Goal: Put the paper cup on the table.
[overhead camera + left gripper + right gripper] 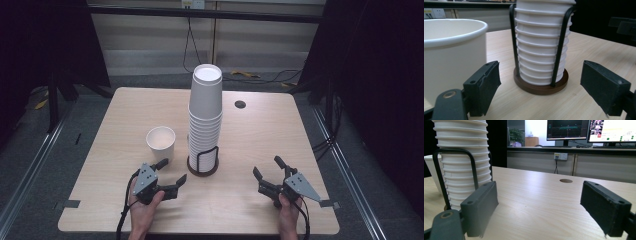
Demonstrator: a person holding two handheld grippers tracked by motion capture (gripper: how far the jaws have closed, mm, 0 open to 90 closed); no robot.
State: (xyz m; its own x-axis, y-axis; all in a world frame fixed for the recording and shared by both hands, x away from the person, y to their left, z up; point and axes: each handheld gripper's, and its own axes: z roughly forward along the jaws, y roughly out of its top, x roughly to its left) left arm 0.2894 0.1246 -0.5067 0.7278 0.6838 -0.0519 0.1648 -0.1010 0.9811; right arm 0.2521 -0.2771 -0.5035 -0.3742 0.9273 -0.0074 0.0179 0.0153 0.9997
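White cups [205, 117], dark brown holder base [202, 171], pale wood table [260, 135].

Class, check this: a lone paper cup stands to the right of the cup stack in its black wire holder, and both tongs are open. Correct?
Not quite. The high view shows the lone paper cup left of the cup stack, not right. Both the left tongs and right tongs are open.

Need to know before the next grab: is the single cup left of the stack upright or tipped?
Upright. The single cup stands on its base, open rim up, on the table beside the cup stack.
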